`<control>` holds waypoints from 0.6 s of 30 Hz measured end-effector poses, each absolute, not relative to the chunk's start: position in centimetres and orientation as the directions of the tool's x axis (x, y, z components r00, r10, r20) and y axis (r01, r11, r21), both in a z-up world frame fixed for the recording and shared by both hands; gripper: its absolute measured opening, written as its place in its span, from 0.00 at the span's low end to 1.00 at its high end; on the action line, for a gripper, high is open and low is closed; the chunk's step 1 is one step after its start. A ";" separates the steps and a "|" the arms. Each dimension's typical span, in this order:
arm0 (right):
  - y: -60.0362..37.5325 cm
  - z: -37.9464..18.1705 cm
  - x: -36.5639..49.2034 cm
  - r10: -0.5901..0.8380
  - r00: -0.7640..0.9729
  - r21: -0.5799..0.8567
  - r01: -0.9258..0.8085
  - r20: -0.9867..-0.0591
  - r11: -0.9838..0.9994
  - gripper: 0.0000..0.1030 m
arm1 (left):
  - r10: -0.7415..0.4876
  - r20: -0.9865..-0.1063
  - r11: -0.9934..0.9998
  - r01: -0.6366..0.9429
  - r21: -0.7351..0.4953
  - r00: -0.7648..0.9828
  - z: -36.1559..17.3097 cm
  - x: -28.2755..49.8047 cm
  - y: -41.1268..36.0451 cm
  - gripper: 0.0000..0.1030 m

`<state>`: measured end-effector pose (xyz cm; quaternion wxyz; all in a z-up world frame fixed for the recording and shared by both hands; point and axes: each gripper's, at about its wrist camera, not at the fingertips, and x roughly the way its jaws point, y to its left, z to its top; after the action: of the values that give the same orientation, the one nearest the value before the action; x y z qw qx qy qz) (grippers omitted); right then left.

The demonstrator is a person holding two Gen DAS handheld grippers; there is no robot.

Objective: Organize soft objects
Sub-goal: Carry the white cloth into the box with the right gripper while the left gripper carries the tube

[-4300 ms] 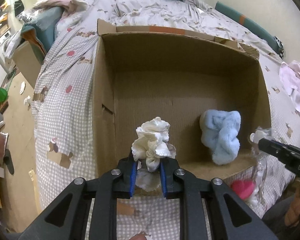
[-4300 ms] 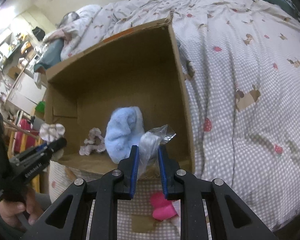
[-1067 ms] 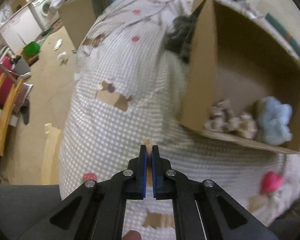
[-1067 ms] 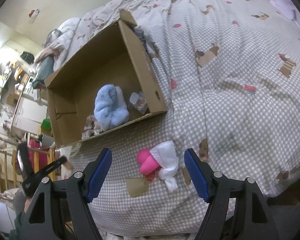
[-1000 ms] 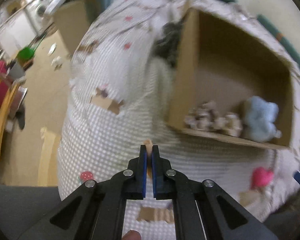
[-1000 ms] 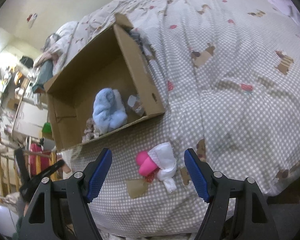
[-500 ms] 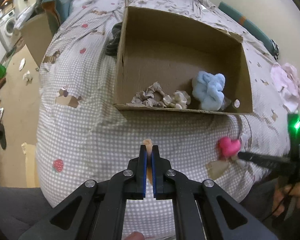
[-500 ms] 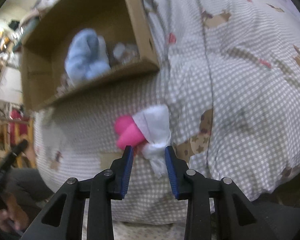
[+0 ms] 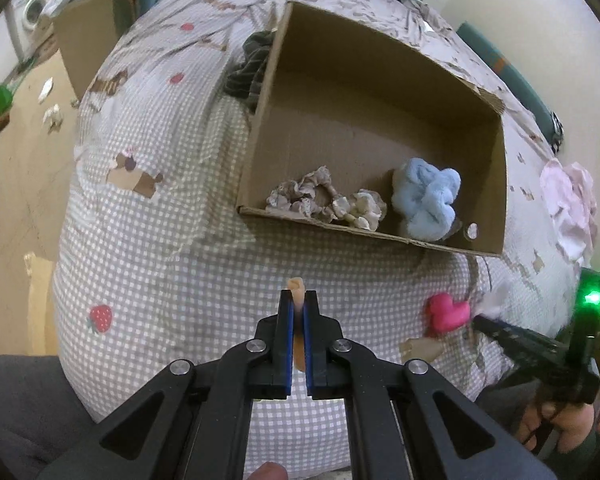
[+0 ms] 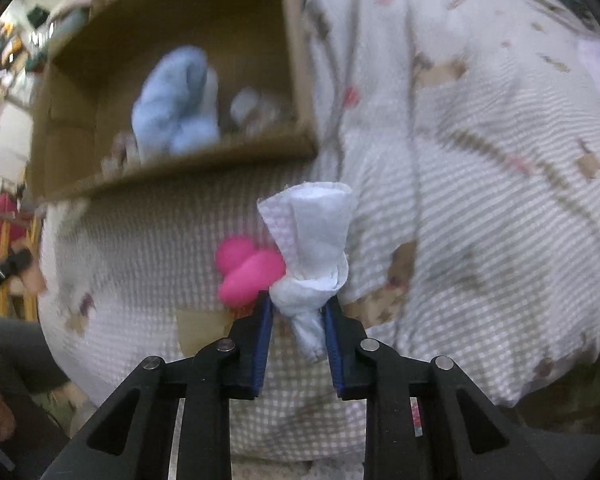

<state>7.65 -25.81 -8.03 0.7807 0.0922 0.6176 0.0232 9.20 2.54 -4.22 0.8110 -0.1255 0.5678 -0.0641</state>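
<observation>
Matt brown cardboard box, fluffy blue plush, crinkled white paper cloth, checked cotton bedsheet.

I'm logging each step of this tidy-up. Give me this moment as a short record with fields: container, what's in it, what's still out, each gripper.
container: cardboard box on the bed, open side facing the cameras
inside: beige scrunchies, blue plush item
still out: pink soft item, white cloth, touching on the checked bedcover
left gripper: shut on a small tan piece
right gripper: around the white cloth's lower end, grip unclear
</observation>
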 end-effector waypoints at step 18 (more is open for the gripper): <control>-25.7 -1.8 7.5 0.315 0.468 0.335 -0.044 -0.825 0.941 0.26 | -0.153 -0.881 0.983 -0.024 -0.183 0.448 -1.0 9.3 2.7 0.04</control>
<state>7.47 -25.70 -1.79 0.8462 0.1345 0.5045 0.1060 9.26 2.67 -1.03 0.8468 -0.0842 0.5238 -0.0381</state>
